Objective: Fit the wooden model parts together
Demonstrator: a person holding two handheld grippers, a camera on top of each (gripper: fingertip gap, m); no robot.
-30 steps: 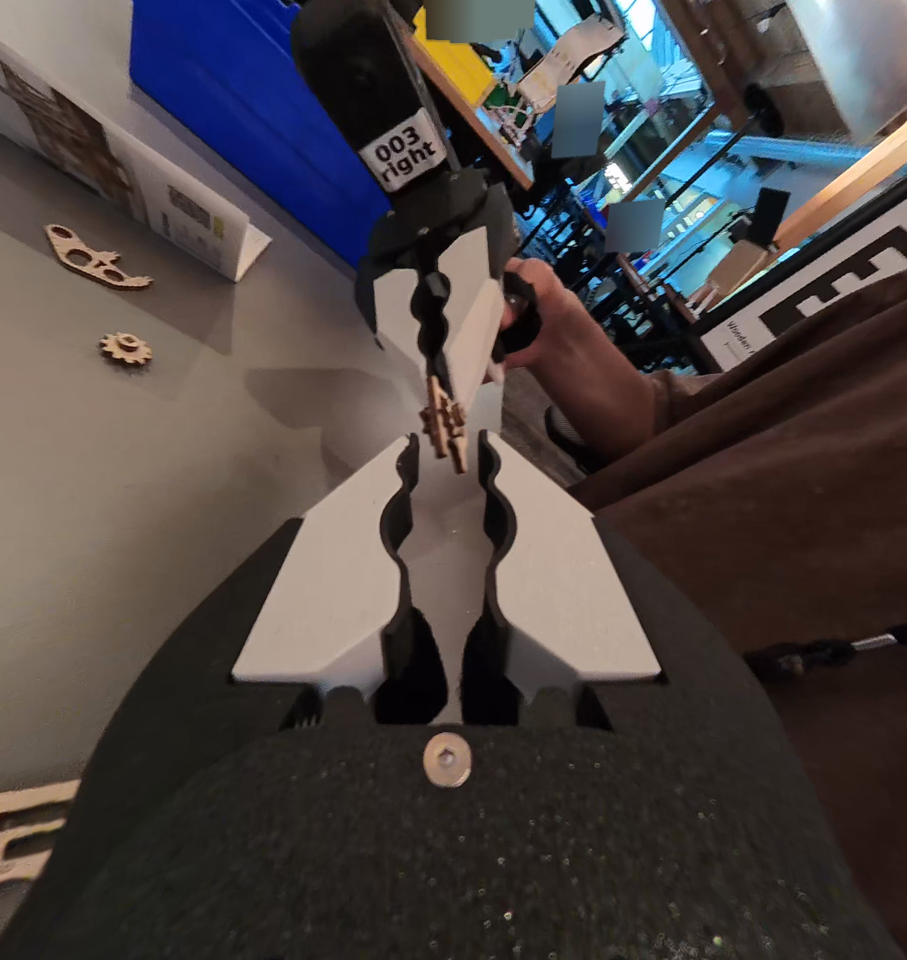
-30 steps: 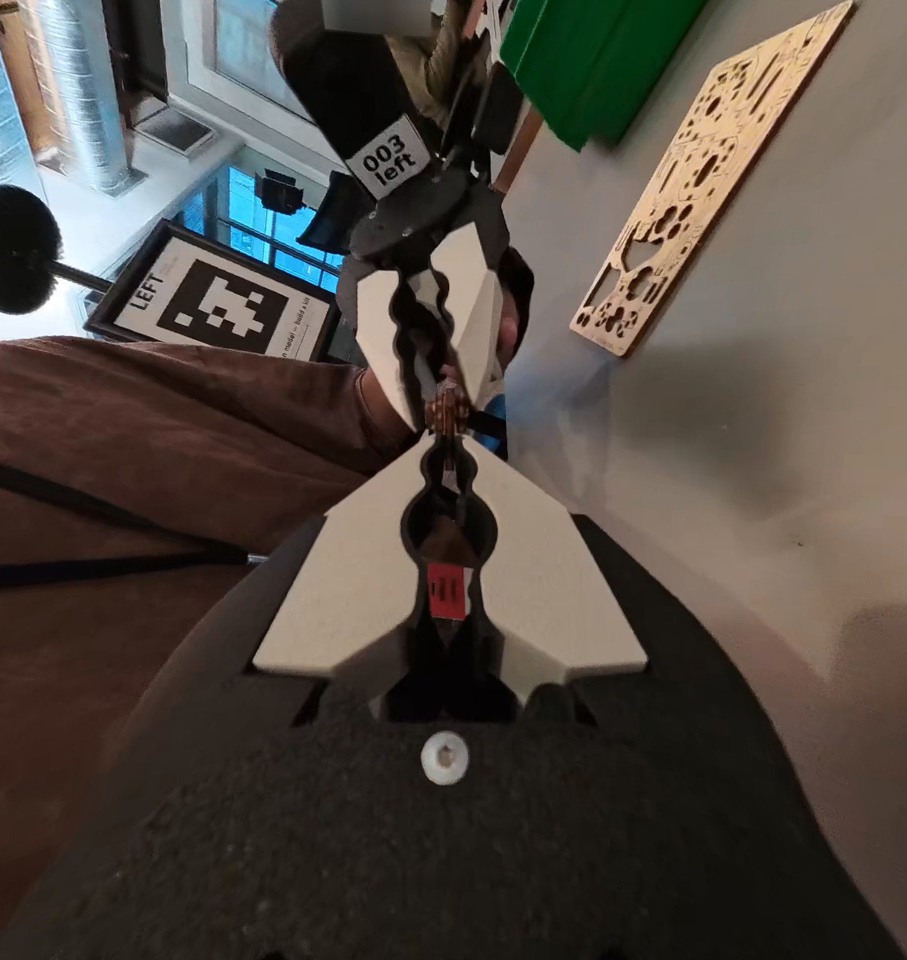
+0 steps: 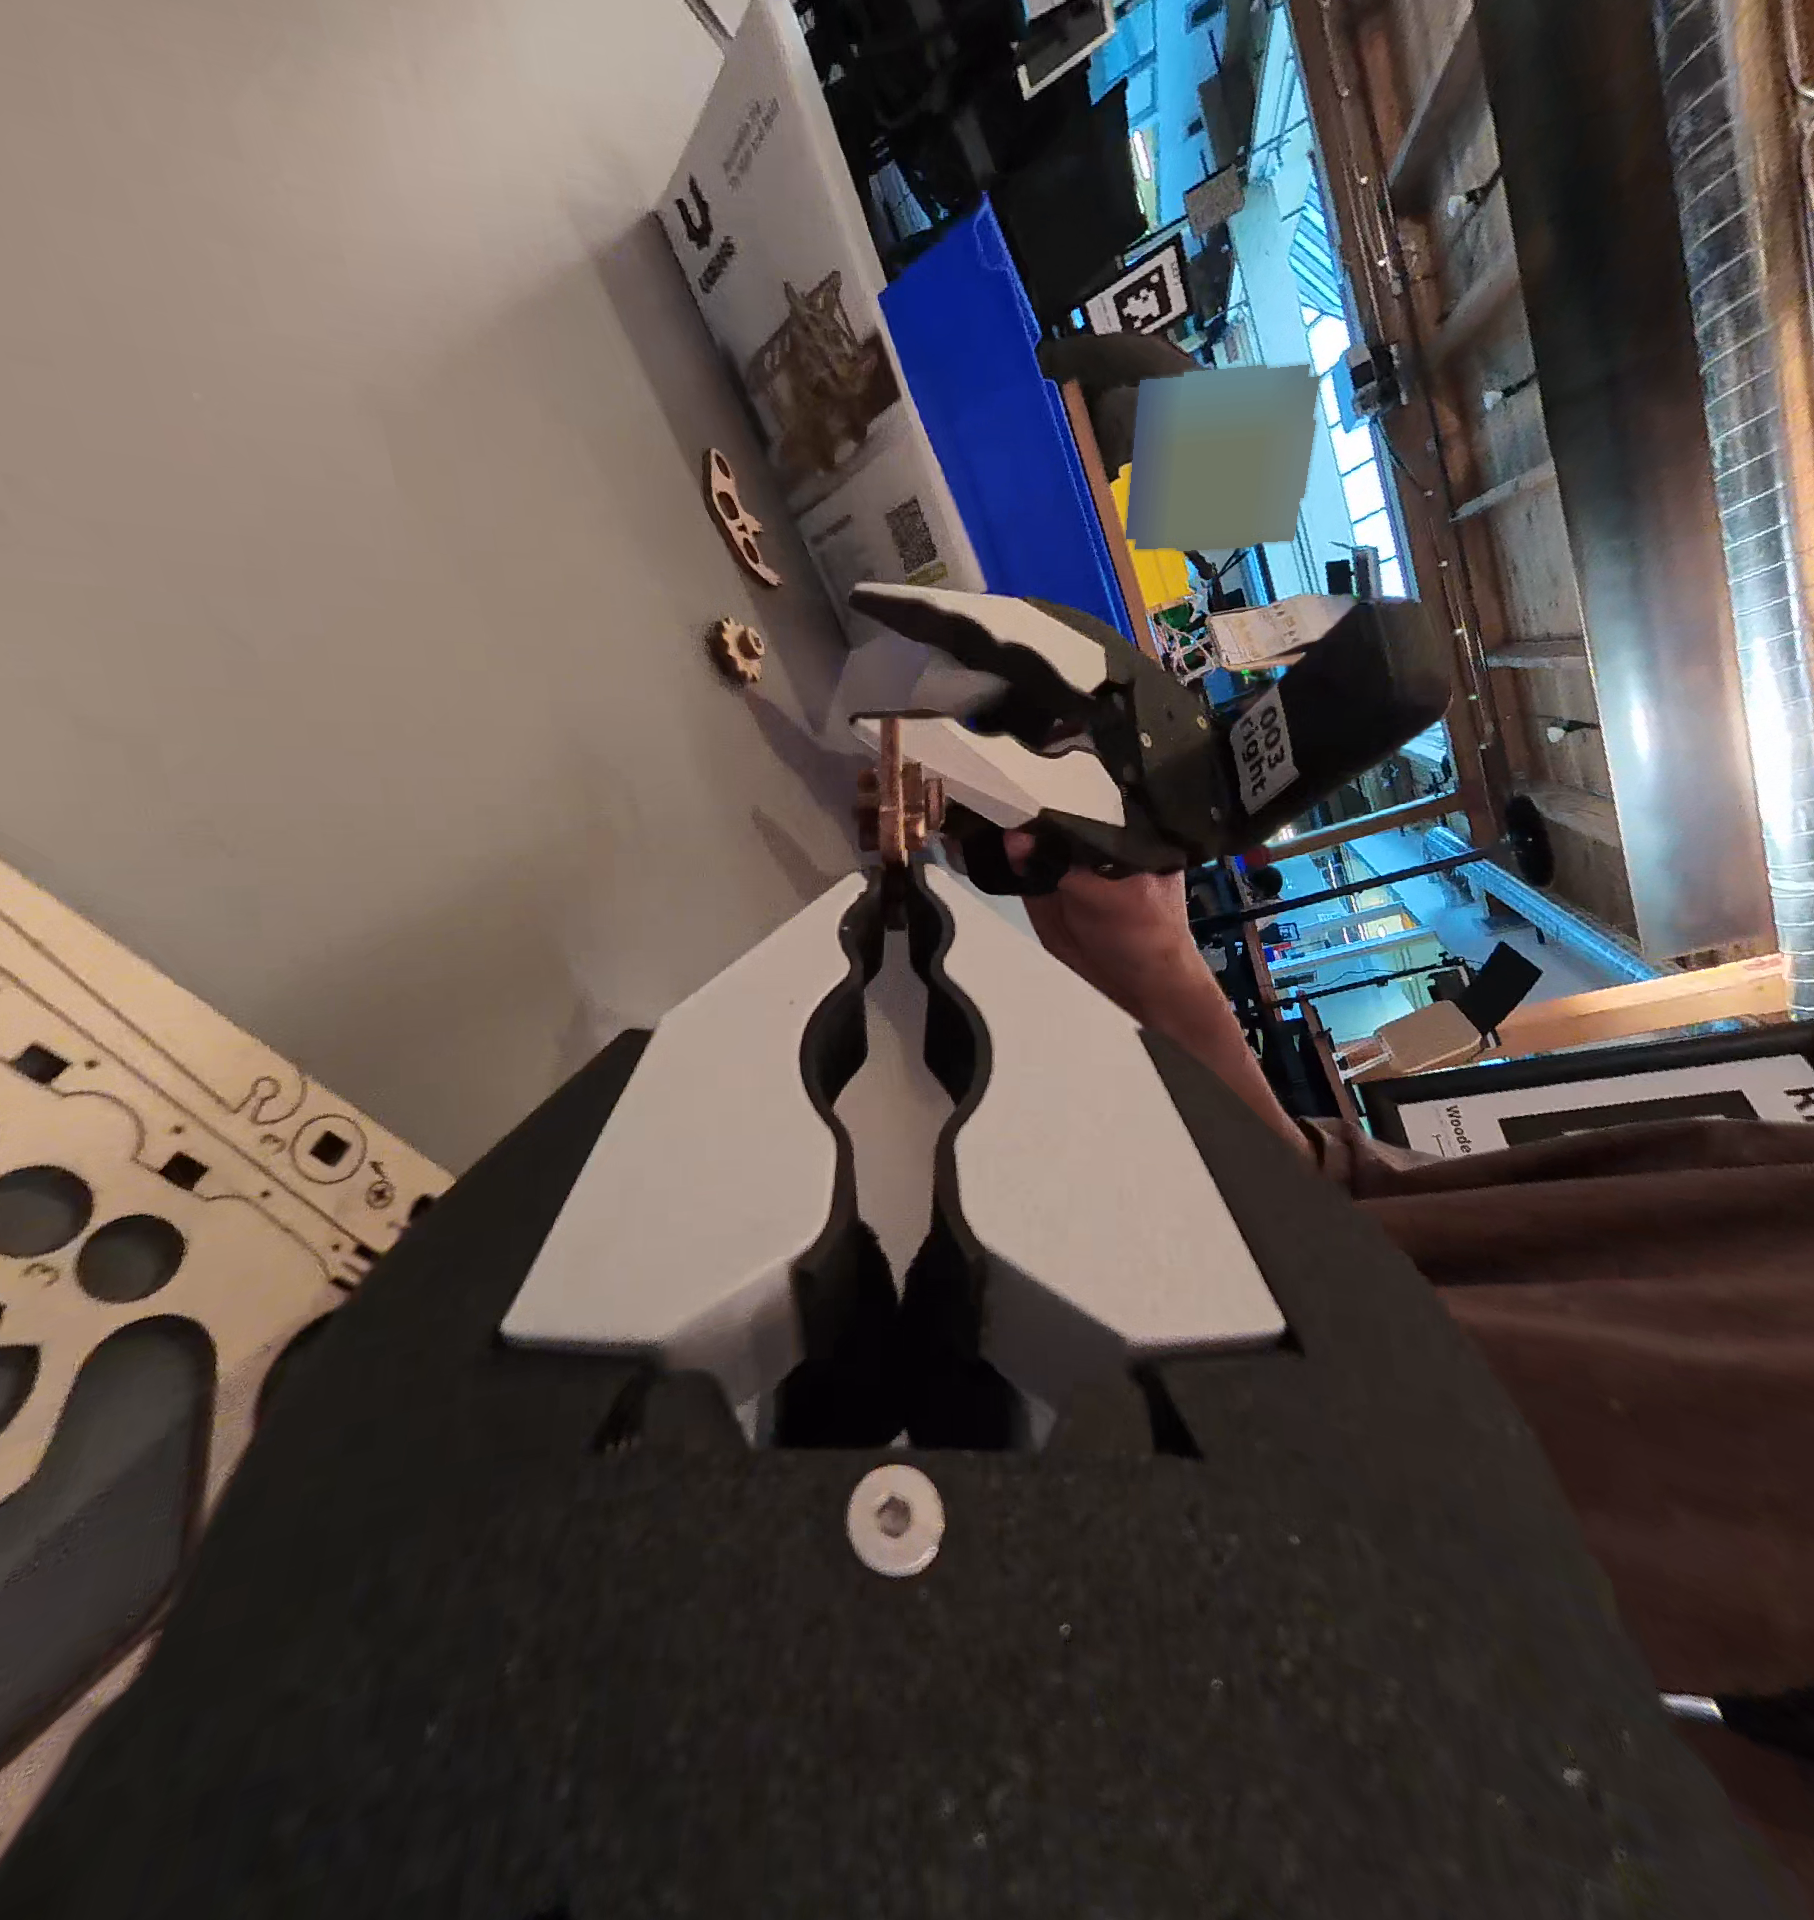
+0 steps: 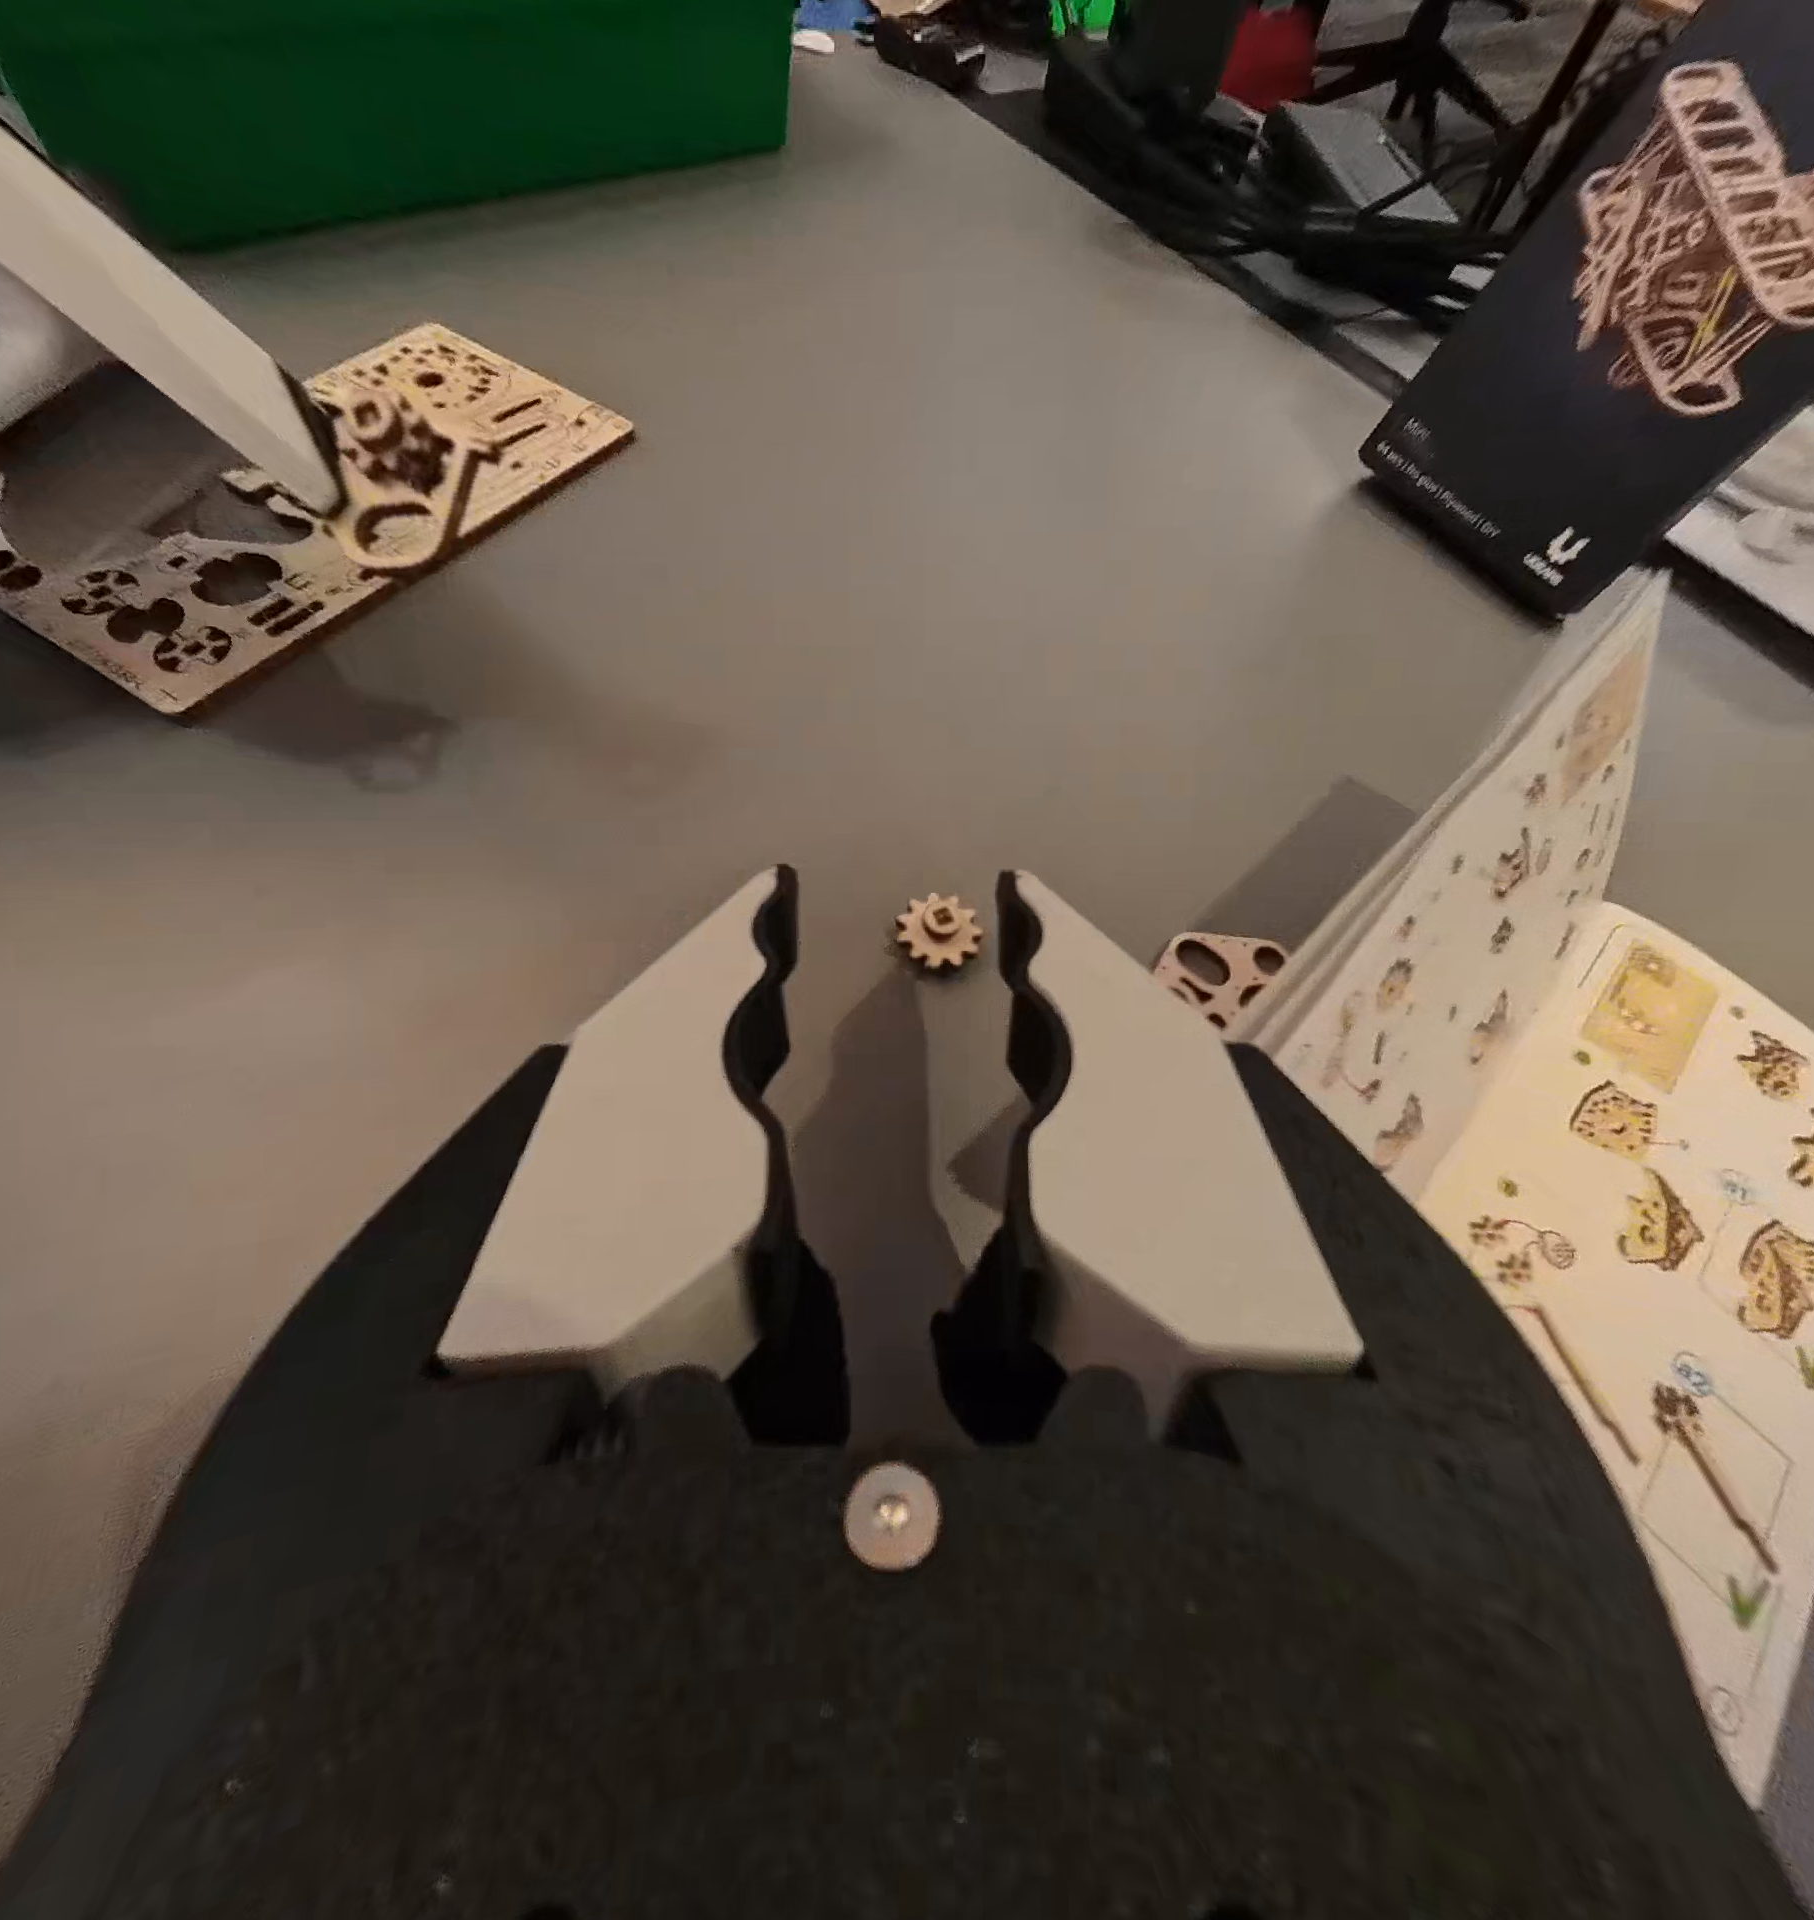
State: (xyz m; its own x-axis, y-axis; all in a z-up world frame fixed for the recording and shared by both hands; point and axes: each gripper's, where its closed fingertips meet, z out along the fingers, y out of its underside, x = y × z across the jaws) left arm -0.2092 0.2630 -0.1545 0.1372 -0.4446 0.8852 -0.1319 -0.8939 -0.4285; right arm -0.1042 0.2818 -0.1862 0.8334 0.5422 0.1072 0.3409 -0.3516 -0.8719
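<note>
Pale laser-cut plywood: small gear (image 4: 939,935) flat on the grey table (image 4: 882,520), dead ahead of the right gripper (image 4: 898,914), in line with the gap between its tips and slightly right of centre. Right jaws parted wide, holding nothing. No long axis to the gear; round, toothed, square bore facing up. Just right of the gear, a perforated plate (image 4: 1220,971), then the open instruction booklet (image 4: 1609,1195). Far left, the left gripper (image 3: 895,894), pinched on the stem of a partly built wooden assembly (image 3: 895,805) and held over the punched part sheet (image 4: 290,551). Likely next: right gripper straight forward and down onto the gear. Right gripper far nearer it than the left.
</note>
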